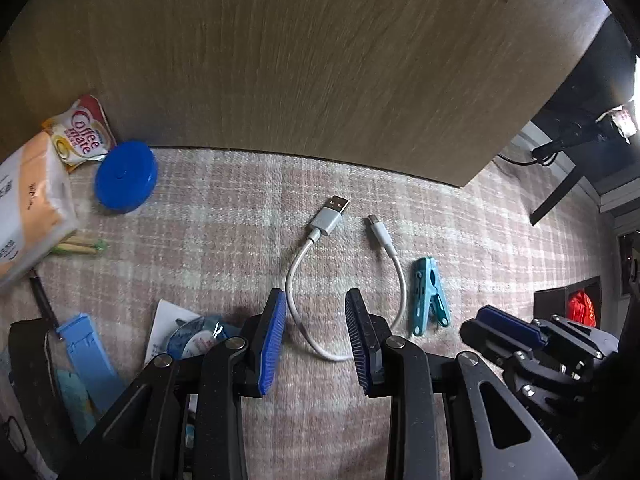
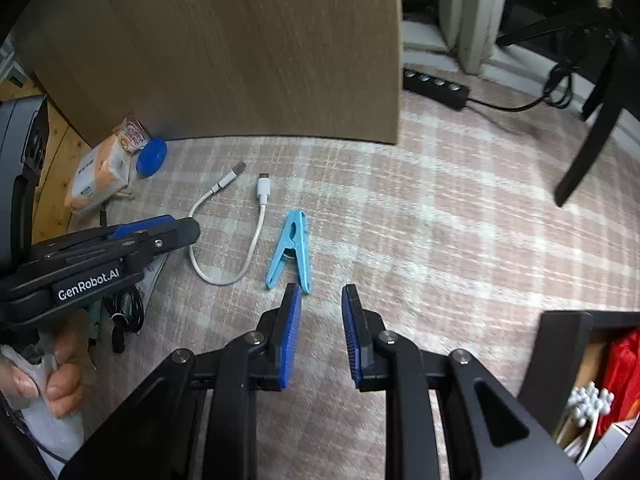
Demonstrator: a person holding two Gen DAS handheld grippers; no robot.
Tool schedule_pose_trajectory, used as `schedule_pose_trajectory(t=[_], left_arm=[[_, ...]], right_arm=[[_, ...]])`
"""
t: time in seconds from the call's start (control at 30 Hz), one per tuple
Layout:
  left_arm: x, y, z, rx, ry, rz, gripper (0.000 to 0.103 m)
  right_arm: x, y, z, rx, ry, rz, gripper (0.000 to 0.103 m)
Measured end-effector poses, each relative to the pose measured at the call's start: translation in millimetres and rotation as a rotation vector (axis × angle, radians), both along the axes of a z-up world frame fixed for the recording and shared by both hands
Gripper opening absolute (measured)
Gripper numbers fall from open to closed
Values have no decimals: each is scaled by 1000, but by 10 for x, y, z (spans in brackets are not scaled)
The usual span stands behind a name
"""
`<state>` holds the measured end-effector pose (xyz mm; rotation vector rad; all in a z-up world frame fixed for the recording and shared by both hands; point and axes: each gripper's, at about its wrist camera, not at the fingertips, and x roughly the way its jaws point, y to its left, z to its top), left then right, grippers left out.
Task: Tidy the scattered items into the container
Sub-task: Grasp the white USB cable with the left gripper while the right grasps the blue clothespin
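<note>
A short white USB cable [image 1: 308, 276] lies in a U on the plaid carpet, its bend between the open fingers of my left gripper [image 1: 316, 300]. The cable also shows in the right wrist view [image 2: 256, 240]. A light blue clothes peg [image 1: 430, 296] lies just right of it, and in the right wrist view the peg [image 2: 294, 248] is just ahead of my right gripper [image 2: 321, 292], which is open and empty. A black container [image 2: 560, 344] holding a red item stands at the lower right. A blue lid [image 1: 126, 176], a Coffee mate sachet [image 1: 82, 130] and a tissue pack [image 1: 28, 204] lie at the left.
A wooden panel [image 1: 320, 60] stands upright behind the items. More small items, a blue flat piece [image 1: 86, 356] and a tape roll [image 1: 196, 338], lie at the lower left. A power strip [image 2: 436, 84] and a chair leg [image 2: 588, 148] are at the far right.
</note>
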<state>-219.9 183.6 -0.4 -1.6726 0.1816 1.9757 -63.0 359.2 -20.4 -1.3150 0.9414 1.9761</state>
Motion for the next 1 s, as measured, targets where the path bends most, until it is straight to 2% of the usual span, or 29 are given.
schedule_pose_trajectory(t=[0.27, 0.33, 0.5, 0.6, 0.63, 0.83, 1.0], left_arm=[[-84, 44, -104, -13, 4, 5, 27], [-98, 47, -132, -15, 1, 7, 20], [-107, 96, -183, -27, 18, 6, 18], [-103, 146, -210, -35, 25, -1, 4], [-104, 153, -212, -31, 28, 2, 4], [-87, 92, -181, -15, 27, 20, 4], [10, 23, 25, 14, 57, 15, 3]], right_arm=[[-179, 66, -110, 7, -29, 22, 21], [-210, 89, -141, 8, -39, 27, 19], [-255, 117, -195, 1, -43, 29, 16], [-273, 114, -196, 1, -39, 34, 11], [-276, 114, -202, -10, -32, 35, 7], [-244, 79, -168, -4, -30, 29, 5], [-56, 79, 5, 9, 8, -8, 5]])
